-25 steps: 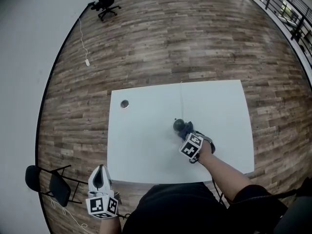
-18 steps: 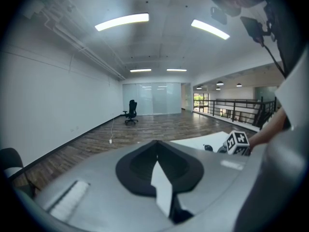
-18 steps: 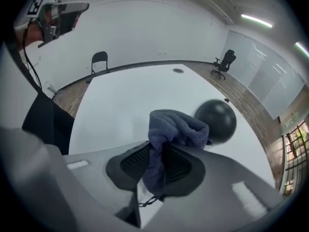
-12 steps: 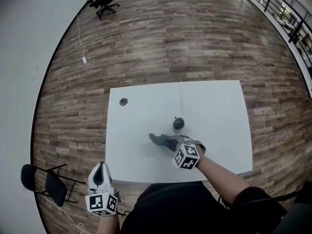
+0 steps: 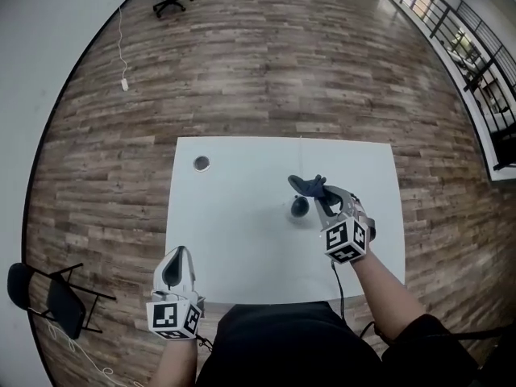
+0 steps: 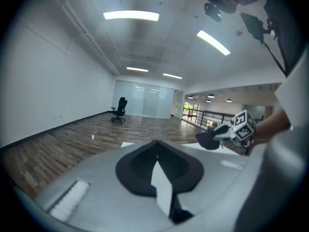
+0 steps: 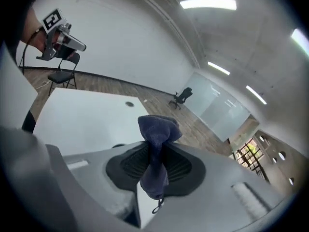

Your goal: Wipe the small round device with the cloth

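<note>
While right tool (image 5: 324,198) pinches bunched cloth (image 5: 307,185) over small round device (image 5: 299,207), centre frame: lower gently, rub lightly; left tool (image 5: 179,264), jaws together, empty, could steady device.

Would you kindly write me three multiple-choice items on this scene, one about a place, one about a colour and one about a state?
1. Where does the small round device sit?
A. on the floor
B. on the white table
C. on a chair

2. What colour is the cloth?
A. dark blue
B. yellow
C. white

3. What state is the right tool in?
A. open and empty
B. shut on the device
C. shut on the cloth

Answers:
1 B: the head view shows it resting on the tabletop.
2 A: the bunched fabric looks dark blue in the right gripper view.
3 C: that view shows the jaws pinching the cloth, with its folds bulging out past them.
</note>
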### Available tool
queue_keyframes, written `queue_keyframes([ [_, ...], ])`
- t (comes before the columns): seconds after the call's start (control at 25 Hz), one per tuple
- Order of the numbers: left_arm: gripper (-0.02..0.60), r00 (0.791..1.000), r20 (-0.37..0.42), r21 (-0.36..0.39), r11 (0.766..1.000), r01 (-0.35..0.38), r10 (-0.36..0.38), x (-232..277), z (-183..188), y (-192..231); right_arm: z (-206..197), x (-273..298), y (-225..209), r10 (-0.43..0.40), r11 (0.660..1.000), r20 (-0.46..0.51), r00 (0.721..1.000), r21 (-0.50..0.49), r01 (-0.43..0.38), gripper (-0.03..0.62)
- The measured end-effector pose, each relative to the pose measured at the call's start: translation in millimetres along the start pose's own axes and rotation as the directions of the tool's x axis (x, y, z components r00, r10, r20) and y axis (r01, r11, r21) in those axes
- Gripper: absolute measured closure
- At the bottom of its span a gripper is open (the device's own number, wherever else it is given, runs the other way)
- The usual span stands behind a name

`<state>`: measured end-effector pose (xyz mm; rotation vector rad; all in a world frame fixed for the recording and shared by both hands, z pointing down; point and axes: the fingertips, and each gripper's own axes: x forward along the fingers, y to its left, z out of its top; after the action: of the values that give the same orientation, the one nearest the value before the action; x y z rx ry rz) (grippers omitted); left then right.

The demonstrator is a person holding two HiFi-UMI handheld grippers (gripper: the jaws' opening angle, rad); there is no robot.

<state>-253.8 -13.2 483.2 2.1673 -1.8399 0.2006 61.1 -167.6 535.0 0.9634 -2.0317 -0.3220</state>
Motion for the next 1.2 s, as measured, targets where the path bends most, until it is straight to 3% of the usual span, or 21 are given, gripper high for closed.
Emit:
queue_keyframes([
  [0.12, 0.574, 1.0, 0.002, -0.021, 0.999, 0.029, -0.029, 9, -6, 4, -31, 24, 25, 0.104, 0.995, -0.156, 0.982, 0.01, -0.103, 0.516],
  [0.24, 0.574, 0.999, 0.011, -0.053, 0.998, 0.031, -0.031, 15, -12, 16, -38, 30, 56, 0.171, 0.984, -0.233, 0.957, -0.017, -0.179, 0.516],
  [0.44, 0.574, 0.996, 0.017, -0.063, 0.994, 0.09, -0.089, 32, -17, 18, -23, 31, 70, 0.136, 0.945, -0.296, 0.945, -0.249, -0.214, 0.516],
  [0.56, 0.574, 0.993, 0.011, -0.074, 0.99, 0.119, -0.119, 37, -24, 16, -17, 33, 87, 0.149, 0.912, -0.339, 0.929, -0.316, -0.261, 0.516],
  [1.0, 0.574, 0.981, 0.021, 0.105, 0.976, 0.189, -0.192, 38, -2, -7, -25, 43, 151, 0.289, 0.907, -0.355, 0.889, -0.196, -0.373, 0.516],
  [1.2, 0.574, 0.983, 0.008, 0.129, 0.975, 0.182, -0.184, 40, 1, -15, -35, 50, 173, 0.347, 0.897, -0.336, 0.875, -0.153, -0.415, 0.516],
])
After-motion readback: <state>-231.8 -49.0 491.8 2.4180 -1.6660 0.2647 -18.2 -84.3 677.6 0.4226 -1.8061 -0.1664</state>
